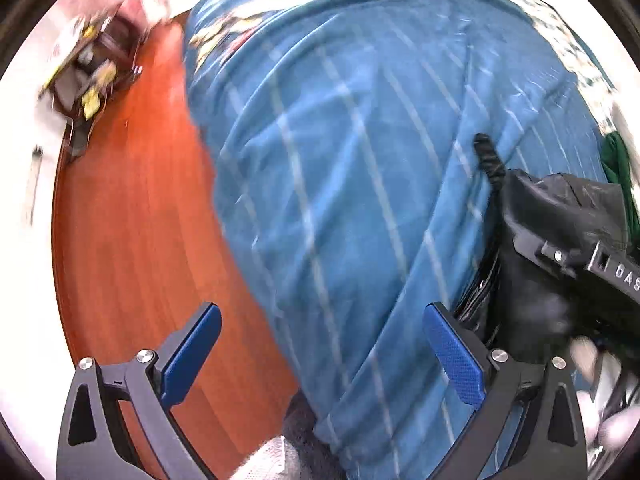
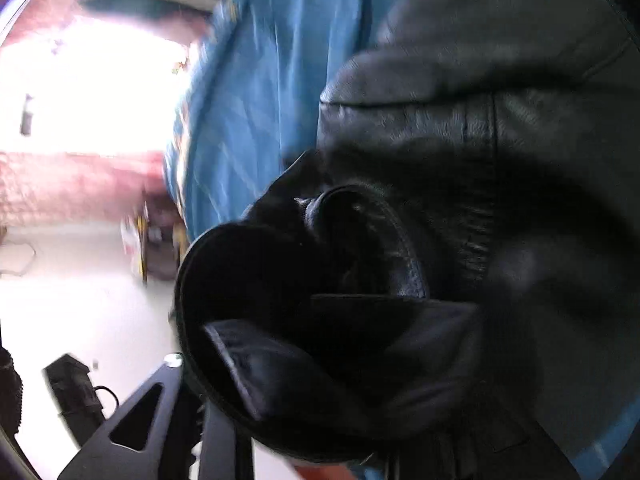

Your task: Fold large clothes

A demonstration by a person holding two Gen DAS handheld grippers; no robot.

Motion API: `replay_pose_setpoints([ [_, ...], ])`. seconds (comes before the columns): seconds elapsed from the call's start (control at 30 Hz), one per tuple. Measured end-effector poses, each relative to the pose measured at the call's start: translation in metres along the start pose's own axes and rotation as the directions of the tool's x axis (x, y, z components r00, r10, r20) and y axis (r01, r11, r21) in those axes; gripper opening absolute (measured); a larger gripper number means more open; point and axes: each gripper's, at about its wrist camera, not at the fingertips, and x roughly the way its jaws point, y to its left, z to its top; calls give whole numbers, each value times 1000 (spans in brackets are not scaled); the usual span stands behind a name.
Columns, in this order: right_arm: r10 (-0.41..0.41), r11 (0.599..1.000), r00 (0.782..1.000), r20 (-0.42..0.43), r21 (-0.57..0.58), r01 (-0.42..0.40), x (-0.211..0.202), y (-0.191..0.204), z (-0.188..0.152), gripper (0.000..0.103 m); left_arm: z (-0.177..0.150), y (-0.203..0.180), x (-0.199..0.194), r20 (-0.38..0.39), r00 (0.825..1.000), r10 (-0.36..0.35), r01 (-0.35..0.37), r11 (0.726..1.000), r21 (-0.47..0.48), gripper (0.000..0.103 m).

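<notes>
In the left wrist view we see the left gripper [image 1: 322, 354] at the bottom of the frame with its two blue-padded fingers [image 1: 192, 354] spread wide and nothing between them. The left pad lies over the red-brown surface [image 1: 132, 216]; the right pad lies over the blue cloth [image 1: 352, 152].

The blue cloth, marked with thin pale stripes, fills the centre and top of this frame. Its upper edge carries a printed pattern that is too blurred to read, and its lower edge is cut off between the fingers. At the right we see a black jacket [image 1: 560, 216] lying on the cloth, with part of the right gripper [image 1: 600, 268] against it; the frame edge cuts that gripper off. A green item [image 1: 620, 172] shows behind the jacket, mostly hidden. At the upper left a dark cluttered object [image 1: 96, 60] sits at the surface edge, too smeared to identify.

In the right wrist view the jacket [image 2: 460, 208] covers most of the frame, bunched close to the lens. It hides the right fingers entirely, so we cannot tell whether they are spread or closed. Only the gripper's lower-left bracket shows. The blue cloth [image 2: 256, 80] appears at the top centre, blurred. The background at the left is overexposed.
</notes>
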Motion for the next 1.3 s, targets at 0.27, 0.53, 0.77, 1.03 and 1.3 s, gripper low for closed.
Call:
replay_pose_setpoints([
  [0.27,282,959,958,-61,28,-280,-109,-22,-13,92,-10,-24,-33,11,996,-92,91,994,54,102],
  [0.53,188,965,979,74,173,-198,-148,-114,52,69,4,-85,-18,34,982,-188,185,980,67,102],
  [0.77,-121,990,988,-96,62,127,-52,-97,98,51,28,-117,6,89,988,-129,121,989,82,102],
  [1.03,18,999,998,59,34,-20,-140,-102,69,74,13,-81,40,10,999,-45,45,999,-28,102],
  [1.3,113,986,987,111,113,-126,-141,-202,6,80,-4,-59,55,-32,967,-253,245,958,-149,102],
])
